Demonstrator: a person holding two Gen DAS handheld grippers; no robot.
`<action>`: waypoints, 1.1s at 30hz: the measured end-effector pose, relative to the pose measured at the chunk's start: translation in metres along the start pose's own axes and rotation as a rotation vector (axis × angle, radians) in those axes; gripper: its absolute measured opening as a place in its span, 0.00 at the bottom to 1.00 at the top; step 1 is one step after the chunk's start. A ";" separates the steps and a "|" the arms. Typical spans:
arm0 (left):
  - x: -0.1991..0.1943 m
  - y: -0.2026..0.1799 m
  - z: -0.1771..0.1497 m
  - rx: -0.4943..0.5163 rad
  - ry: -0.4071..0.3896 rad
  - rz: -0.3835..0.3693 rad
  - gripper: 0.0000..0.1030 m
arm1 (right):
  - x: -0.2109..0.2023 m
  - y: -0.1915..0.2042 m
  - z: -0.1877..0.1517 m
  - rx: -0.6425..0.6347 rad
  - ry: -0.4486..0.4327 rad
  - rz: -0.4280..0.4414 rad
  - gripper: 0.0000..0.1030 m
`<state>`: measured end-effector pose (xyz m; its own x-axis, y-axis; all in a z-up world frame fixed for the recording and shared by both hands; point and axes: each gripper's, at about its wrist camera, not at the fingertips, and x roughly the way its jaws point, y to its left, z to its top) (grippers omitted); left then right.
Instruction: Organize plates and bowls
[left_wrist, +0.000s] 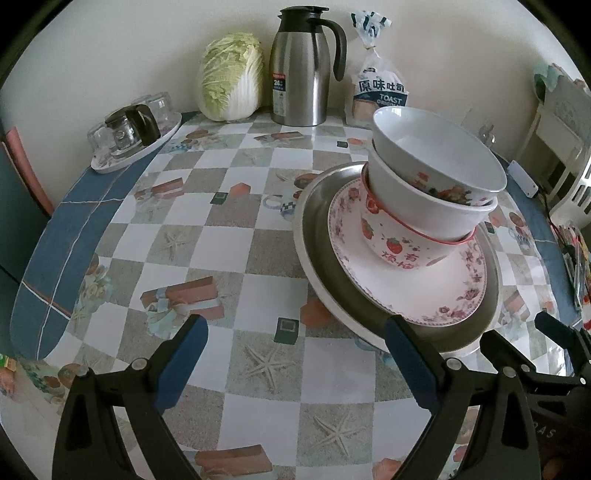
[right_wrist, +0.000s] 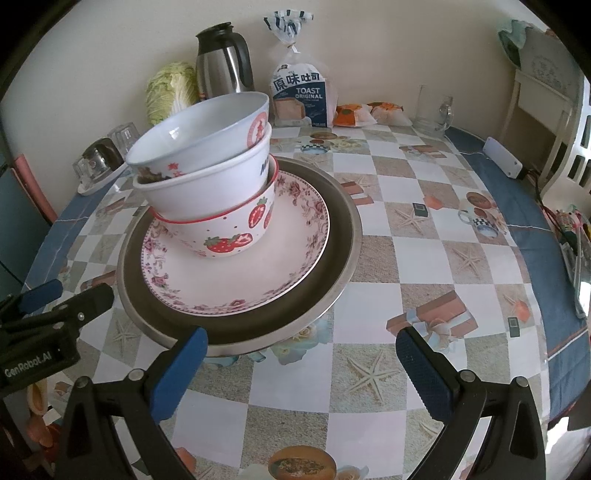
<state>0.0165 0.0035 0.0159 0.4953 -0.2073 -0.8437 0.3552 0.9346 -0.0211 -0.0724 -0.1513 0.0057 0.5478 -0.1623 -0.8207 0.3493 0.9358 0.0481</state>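
Note:
A stack stands on the checked tablecloth: a wide metal plate (left_wrist: 321, 258) (right_wrist: 340, 251), a floral plate (left_wrist: 406, 288) (right_wrist: 288, 258) on it, then a strawberry bowl (left_wrist: 399, 243) (right_wrist: 229, 236), a white bowl (left_wrist: 413, 199) (right_wrist: 207, 192) and a tilted top bowl (left_wrist: 436, 147) (right_wrist: 195, 136). My left gripper (left_wrist: 295, 332) (right_wrist: 79, 291) is open at the stack's near left, its right finger against the metal rim. My right gripper (right_wrist: 301, 339) (left_wrist: 517, 332) is open at the near right, its left finger at the same rim. Neither holds anything.
Along the wall stand a cabbage (left_wrist: 231, 77), a steel thermos jug (left_wrist: 303, 74) and a toast bag (left_wrist: 376, 88). A tray of glasses (left_wrist: 133, 136) sits far left. Wrapped snacks (right_wrist: 365, 110), a glass mug (right_wrist: 432, 110) and a white box (right_wrist: 502, 158) lie at the right.

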 end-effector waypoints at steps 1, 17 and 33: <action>0.000 0.000 0.000 -0.002 -0.001 0.001 0.94 | 0.000 0.000 0.000 0.000 0.000 0.000 1.00; 0.002 0.004 0.001 -0.017 0.005 0.007 0.94 | 0.001 0.001 0.000 -0.004 0.003 0.001 1.00; 0.006 0.007 -0.001 -0.016 0.023 0.038 0.94 | 0.001 -0.003 0.001 0.008 0.003 -0.002 1.00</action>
<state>0.0211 0.0089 0.0100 0.4900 -0.1654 -0.8559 0.3239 0.9461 0.0026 -0.0726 -0.1549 0.0048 0.5449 -0.1635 -0.8224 0.3566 0.9329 0.0508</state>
